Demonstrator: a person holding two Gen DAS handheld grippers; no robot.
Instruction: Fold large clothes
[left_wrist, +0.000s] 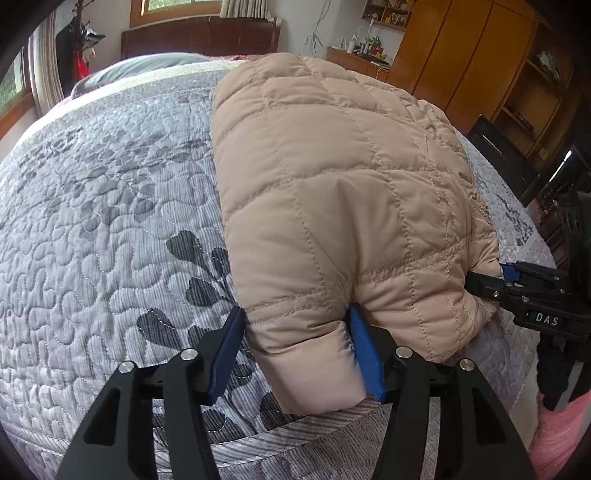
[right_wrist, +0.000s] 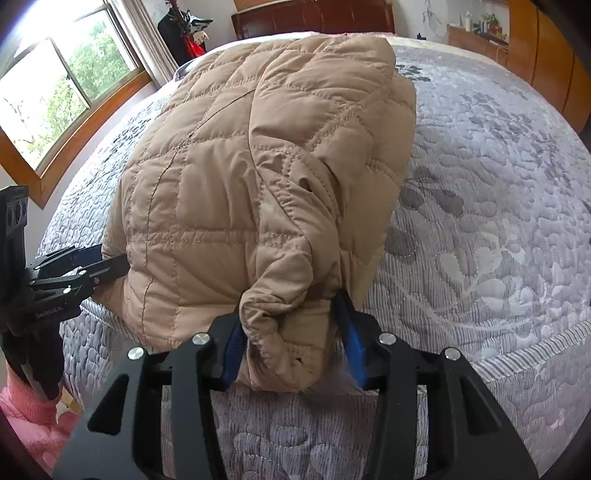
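Jacket: your beige quilted jacket (left_wrist: 332, 177) lies folded on the bed (left_wrist: 92, 221), close to the near edge, with its long side going away to the headboard (left_wrist: 199, 37).
Left gripper: your left gripper (left_wrist: 295, 354) stands about half open around the near left corner of the jacket. The right blue pad touches the cloth; the left pad is just beside it, so no firm hold.
Right gripper: your right gripper (right_wrist: 291, 343) has the bunched near right corner between its blue pads, and the cloth fills the gap and is pinched.
Open room: you have wide free bedspread left of the jacket and also right of it; the near bed edge is directly under both grippers.
Materials: the jacket is smooth and puffy with square stitching; the bedspread is grey-lilac, quilted, with a dark leaf pattern.
Writing: you can read "DAS" on the right gripper body in the left view; the small writing on the left gripper body is not clear.
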